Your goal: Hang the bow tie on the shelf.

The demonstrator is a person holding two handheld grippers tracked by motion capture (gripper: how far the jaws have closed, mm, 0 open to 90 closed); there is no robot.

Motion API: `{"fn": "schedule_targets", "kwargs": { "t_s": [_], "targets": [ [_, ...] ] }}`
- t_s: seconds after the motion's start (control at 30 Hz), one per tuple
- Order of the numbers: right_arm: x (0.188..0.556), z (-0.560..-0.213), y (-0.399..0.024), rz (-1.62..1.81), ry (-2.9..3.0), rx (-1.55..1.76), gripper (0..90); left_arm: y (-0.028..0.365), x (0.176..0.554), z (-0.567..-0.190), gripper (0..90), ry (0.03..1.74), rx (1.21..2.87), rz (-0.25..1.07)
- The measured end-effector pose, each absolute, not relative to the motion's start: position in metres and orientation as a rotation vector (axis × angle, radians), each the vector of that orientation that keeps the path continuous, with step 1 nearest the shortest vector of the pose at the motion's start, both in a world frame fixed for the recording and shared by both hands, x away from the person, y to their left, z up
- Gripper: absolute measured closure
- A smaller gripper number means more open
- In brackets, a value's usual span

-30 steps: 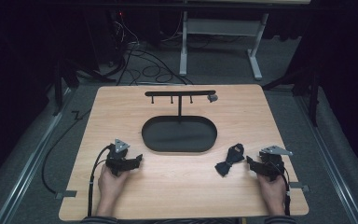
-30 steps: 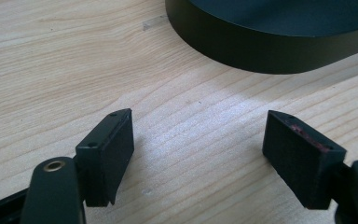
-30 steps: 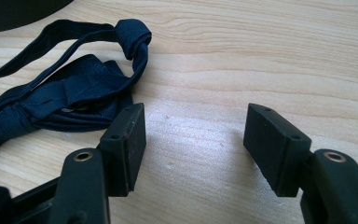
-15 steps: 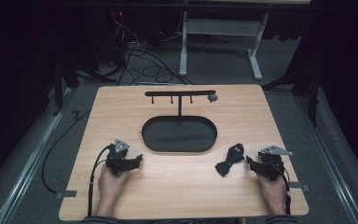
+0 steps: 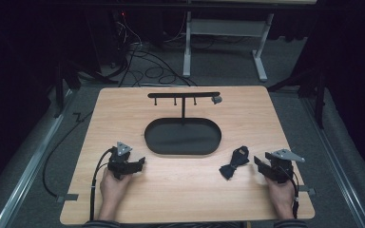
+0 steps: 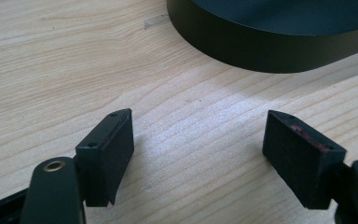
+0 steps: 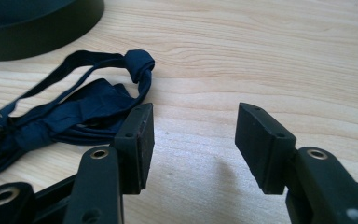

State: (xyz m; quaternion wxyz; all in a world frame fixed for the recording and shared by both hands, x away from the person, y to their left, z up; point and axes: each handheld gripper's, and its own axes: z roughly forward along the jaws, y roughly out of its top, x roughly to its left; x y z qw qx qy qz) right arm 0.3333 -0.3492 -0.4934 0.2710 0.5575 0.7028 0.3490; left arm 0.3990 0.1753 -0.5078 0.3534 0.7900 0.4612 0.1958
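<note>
A dark blue bow tie (image 5: pixel 234 162) (image 7: pixel 74 114) lies crumpled on the wooden table (image 5: pixel 180 190), right of a black oval tray (image 5: pixel 182 153). My right gripper (image 5: pixel 258 164) (image 7: pixel 193 135) rests low on the table just right of the tie. Its jaws have just been closing, still stand apart, and have only bare wood between them. The tie's strap lies beside its left finger (image 7: pixel 137 144). My left gripper (image 5: pixel 141 164) (image 6: pixel 198 140) stands open and empty on the table at the tray's left front, with the tray wall (image 6: pixel 261 51) ahead of it.
A thin black stand with a crossbar and small hooks (image 5: pixel 183 95) rises behind the tray. A person's hands hold both grippers near the table's front edge. Cables and table legs lie on the dark floor beyond.
</note>
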Motion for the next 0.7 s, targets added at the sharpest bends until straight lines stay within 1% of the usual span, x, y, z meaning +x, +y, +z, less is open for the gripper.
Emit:
{"fn": "schedule_targets", "kwargs": {
  "t_s": [0.1,0.3,0.7],
  "targets": [
    [0.333,-0.489,-0.350,0.967,1.899,1.520,51.7,0.175,0.399,-0.508,25.2,1.193,2.043,0.506],
    [0.334,-0.483,-0.348,1.023,1.901,1.532,52.6,0.175,0.399,-0.508,25.2,1.193,2.043,0.506],
    [0.346,-0.483,-0.342,1.034,1.927,1.565,55.9,0.175,0.399,-0.508,25.2,1.193,2.043,0.506]
  ]
}}
